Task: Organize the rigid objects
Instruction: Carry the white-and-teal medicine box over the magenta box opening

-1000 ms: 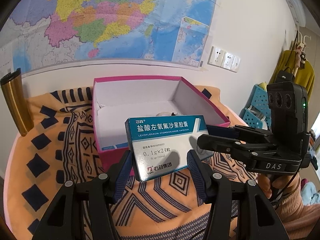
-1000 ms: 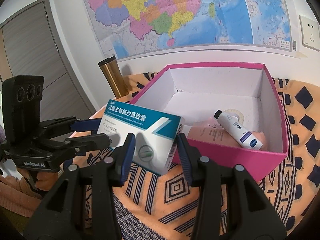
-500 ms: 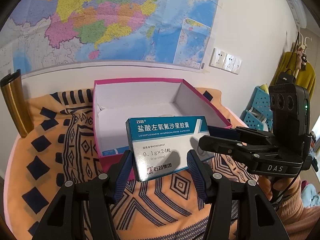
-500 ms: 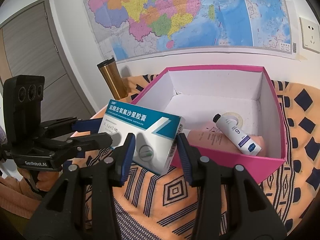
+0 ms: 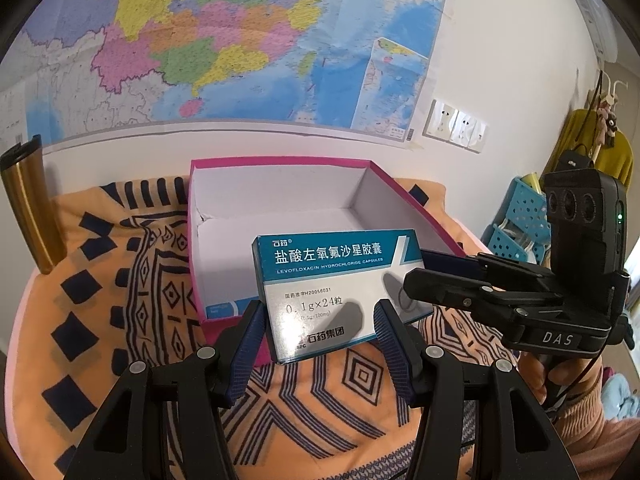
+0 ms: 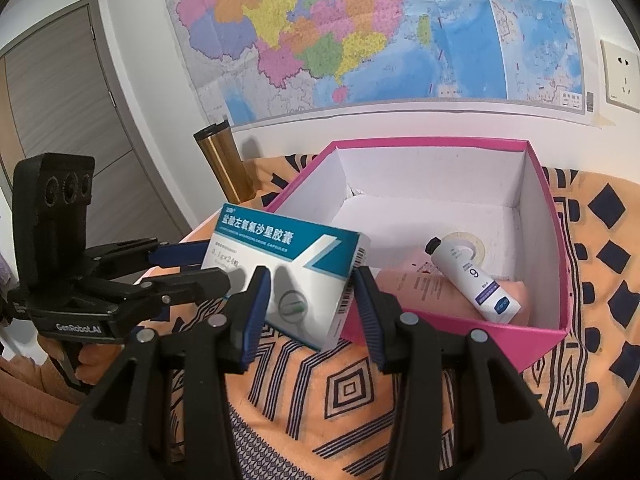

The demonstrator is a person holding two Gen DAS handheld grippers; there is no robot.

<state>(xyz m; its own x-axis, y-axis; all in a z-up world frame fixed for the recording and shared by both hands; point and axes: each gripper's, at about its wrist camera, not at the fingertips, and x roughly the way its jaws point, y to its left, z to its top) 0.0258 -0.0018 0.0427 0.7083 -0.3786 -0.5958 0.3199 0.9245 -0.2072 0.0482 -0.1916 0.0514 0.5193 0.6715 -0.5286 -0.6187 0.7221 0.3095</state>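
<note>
The teal-and-white cardboard medicine box (image 5: pixel 340 296) sits clamped between both tools: the left tool (image 5: pixel 320 334) grips its side edges, the right tool (image 6: pixel 310 304) its end, just before the open pink cardboard box (image 6: pixel 536 240), whose floor it partly hides.

Looked like a home room: big wall map (image 5: pixel 224 40), patterned orange cloth (image 5: pixel 120 312) over the table, clothes (image 5: pixel 600 148) hung by the wall, grey door (image 6: pixel 60 128).
</note>
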